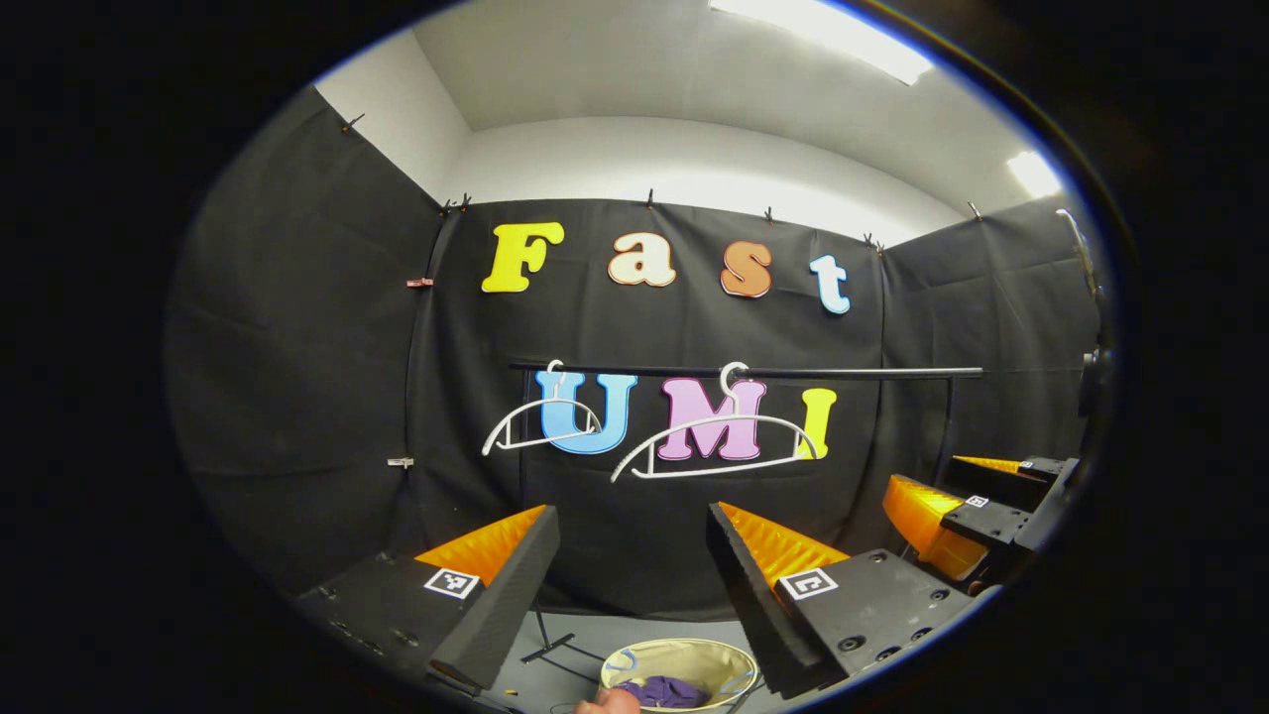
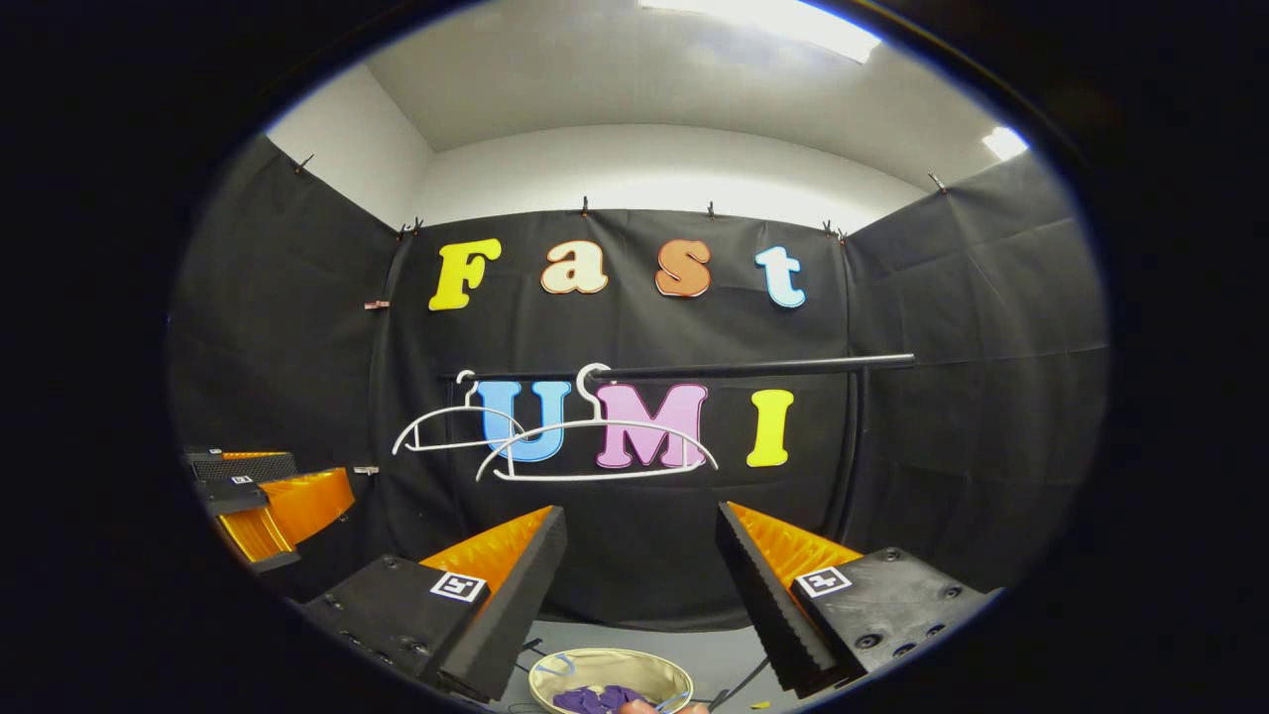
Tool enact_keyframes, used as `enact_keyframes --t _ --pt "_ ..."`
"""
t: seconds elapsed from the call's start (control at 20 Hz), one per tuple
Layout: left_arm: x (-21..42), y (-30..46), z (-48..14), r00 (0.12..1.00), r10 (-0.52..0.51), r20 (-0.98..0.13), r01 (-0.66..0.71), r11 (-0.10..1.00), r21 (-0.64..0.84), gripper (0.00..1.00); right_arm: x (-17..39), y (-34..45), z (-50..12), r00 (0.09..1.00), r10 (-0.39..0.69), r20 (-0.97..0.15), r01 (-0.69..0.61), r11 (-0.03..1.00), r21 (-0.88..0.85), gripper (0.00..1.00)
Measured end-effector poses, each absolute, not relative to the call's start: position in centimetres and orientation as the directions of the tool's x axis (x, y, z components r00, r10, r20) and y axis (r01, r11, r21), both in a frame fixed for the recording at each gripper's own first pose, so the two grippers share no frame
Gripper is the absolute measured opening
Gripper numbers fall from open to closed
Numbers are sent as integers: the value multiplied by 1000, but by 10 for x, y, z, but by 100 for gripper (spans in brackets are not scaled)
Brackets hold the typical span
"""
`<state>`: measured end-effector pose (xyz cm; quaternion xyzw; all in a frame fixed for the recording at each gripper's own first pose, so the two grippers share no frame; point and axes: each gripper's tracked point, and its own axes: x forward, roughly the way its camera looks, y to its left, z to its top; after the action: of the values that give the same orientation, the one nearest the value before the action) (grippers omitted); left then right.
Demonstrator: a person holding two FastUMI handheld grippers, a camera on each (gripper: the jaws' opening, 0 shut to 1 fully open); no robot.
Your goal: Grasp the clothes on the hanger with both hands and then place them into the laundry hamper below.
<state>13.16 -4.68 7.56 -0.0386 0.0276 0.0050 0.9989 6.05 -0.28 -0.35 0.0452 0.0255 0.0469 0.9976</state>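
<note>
Clothes (image 1: 666, 691), a purple bundle, lie inside the round beige laundry hamper (image 1: 684, 656) on the floor, directly below the black rail (image 1: 753, 373). Two bare white hangers (image 1: 716, 446) hang from that rail, one near its left end and a larger one just right of it. Below the rail, the left gripper (image 1: 633, 570) and right gripper (image 2: 642, 575) both hold their fingers wide apart, gripping nothing, hamper visible between them.
</note>
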Motion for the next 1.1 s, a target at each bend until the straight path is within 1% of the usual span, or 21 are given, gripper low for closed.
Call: enact_keyframes --t 0.5,1.1 --pt "131 -47 72 998 1 -57 -5 997 -72 94 60 -1 -7 994 91 -55 -85 991 106 97" --pt "125 -49 79 999 -7 -48 3 997 -80 94 54 2 3 994 102 -32 -99 991 90 97"
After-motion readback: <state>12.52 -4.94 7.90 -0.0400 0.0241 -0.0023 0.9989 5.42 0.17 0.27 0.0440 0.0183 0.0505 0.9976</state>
